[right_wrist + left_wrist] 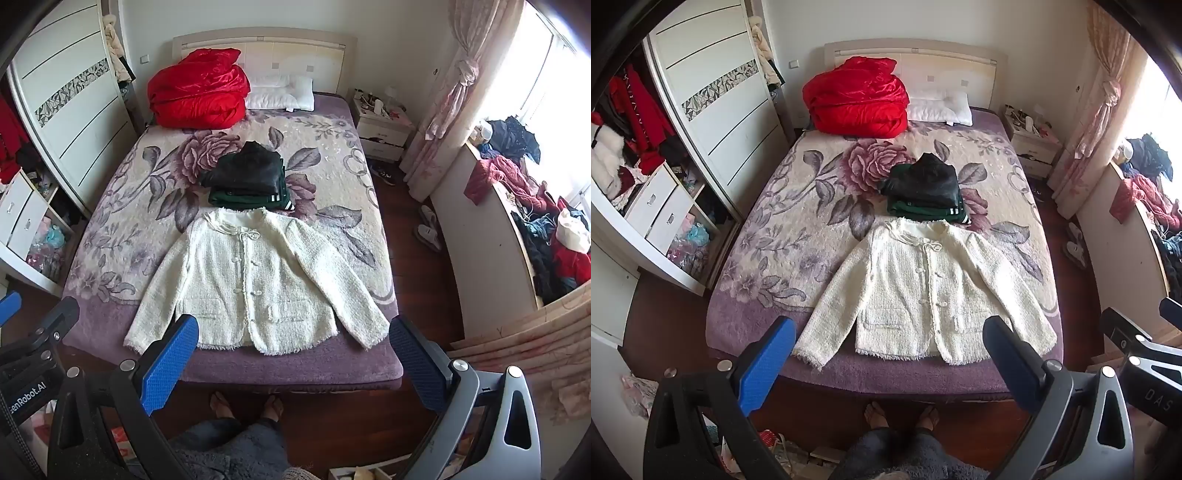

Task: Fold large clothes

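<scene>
Here, a cream tweed jacket (pixel 923 291) lies spread flat, front up and sleeves out, at the near end of the bed (pixel 768 206). Just beyond its collar sits a stack of folded dark clothes (pixel 925 188), with a red quilt (pixel 857 99) and white pillow (pixel 940 107) at the headboard. The open wardrobe (pixel 646 192) holds hanging red garments and cubbies of small items. Left gripper (pixel 890 369) and right gripper (pixel 293 365) hover above the bed's foot, jaws fully spread, holding nothing.
</scene>
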A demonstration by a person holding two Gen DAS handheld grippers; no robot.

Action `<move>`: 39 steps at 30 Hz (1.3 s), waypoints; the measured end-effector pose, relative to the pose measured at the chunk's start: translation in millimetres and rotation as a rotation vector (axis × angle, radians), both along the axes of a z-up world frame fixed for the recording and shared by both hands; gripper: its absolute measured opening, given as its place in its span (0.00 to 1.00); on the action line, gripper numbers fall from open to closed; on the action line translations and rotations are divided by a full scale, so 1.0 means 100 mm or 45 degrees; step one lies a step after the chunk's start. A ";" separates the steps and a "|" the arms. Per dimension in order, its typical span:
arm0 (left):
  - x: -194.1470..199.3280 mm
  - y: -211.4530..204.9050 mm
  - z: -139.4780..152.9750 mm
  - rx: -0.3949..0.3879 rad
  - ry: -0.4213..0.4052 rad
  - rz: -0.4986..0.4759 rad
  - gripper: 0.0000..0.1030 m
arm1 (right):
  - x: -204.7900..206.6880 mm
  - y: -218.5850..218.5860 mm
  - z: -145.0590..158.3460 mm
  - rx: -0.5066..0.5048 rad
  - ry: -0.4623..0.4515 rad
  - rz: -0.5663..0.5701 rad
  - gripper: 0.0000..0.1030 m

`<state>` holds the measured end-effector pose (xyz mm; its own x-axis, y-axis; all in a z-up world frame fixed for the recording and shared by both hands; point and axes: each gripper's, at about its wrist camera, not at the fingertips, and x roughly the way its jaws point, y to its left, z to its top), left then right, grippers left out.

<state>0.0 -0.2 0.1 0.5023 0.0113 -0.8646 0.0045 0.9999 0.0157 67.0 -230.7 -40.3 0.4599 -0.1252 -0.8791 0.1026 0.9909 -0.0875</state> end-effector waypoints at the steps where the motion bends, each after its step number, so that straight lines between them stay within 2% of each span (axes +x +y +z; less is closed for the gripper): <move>1: 0.00 0.00 0.00 0.003 0.002 0.001 1.00 | 0.00 0.00 0.00 0.005 -0.008 0.000 1.00; 28: 0.05 0.00 -0.06 0.003 -0.003 0.003 1.00 | 0.00 0.03 0.01 -0.001 0.006 -0.001 1.00; 29: 0.02 0.01 0.02 0.009 0.002 0.000 1.00 | 0.00 0.02 0.01 0.000 0.007 0.000 1.00; 39: 0.10 -0.02 0.03 0.006 -0.002 -0.002 1.00 | -0.01 0.02 0.04 -0.001 0.006 0.000 1.00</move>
